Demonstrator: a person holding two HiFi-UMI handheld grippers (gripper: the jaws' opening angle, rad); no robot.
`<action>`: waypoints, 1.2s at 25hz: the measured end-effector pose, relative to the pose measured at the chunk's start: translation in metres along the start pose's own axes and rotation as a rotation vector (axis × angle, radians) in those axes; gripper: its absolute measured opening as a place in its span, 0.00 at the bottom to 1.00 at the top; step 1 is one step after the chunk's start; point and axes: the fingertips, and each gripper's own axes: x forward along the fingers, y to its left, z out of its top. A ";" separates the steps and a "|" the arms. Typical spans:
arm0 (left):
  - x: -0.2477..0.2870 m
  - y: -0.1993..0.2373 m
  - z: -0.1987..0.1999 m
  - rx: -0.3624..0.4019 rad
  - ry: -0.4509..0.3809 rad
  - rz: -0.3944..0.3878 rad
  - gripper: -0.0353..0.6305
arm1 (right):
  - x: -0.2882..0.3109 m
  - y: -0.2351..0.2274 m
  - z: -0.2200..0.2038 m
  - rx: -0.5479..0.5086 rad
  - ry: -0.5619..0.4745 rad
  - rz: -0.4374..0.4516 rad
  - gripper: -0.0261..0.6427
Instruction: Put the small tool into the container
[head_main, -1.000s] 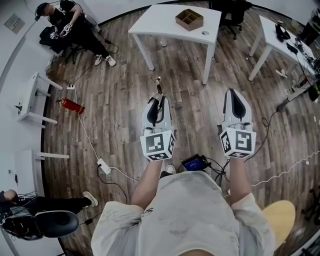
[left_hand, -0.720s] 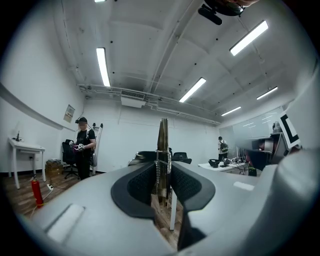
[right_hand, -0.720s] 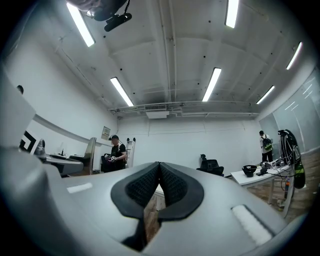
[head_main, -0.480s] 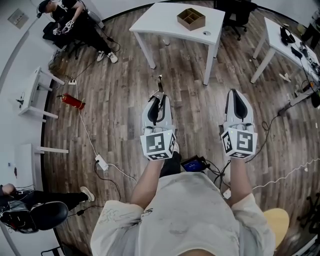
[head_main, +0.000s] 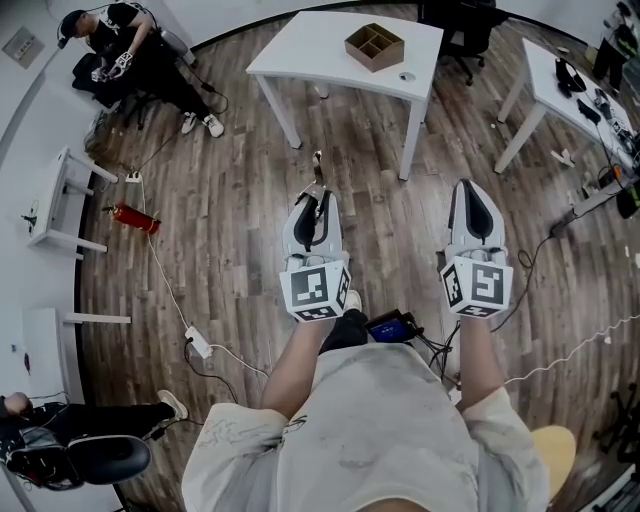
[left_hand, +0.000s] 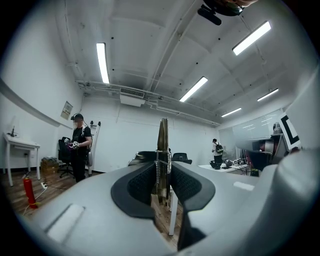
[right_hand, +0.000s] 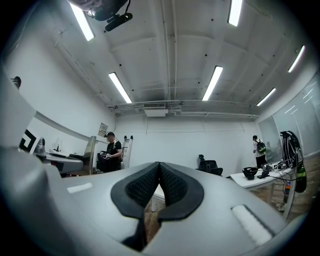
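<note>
Carrying the small tool (left_hand: 162, 142) to the container (head_main: 375, 42).
Your left pads (left_hand: 141, 186) are clamping the small tool upright, its tip poking out past the left gripper (head_main: 318, 205); your right gripper (head_main: 473, 192) is riding closed on nothing. The container is sitting on the white table (head_main: 310, 45), well apart from you. You are best walking right up with the clamp firm, lowering the tool over one compartment before letting go.

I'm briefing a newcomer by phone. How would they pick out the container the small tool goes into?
Look at the big white table straight ahead of the person. Toward its right end sits the container: a brown wooden box split into open compartments, unlike the small flat round object lying beside it.
</note>
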 end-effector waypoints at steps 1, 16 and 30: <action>0.010 0.014 0.002 -0.002 -0.001 -0.003 0.21 | 0.014 0.008 0.000 -0.001 0.000 -0.003 0.05; 0.327 0.307 0.018 -0.039 -0.005 -0.046 0.21 | 0.424 0.134 -0.025 -0.018 0.009 -0.026 0.05; 0.489 0.441 0.001 -0.042 -0.012 -0.098 0.21 | 0.623 0.192 -0.061 -0.042 0.008 -0.052 0.05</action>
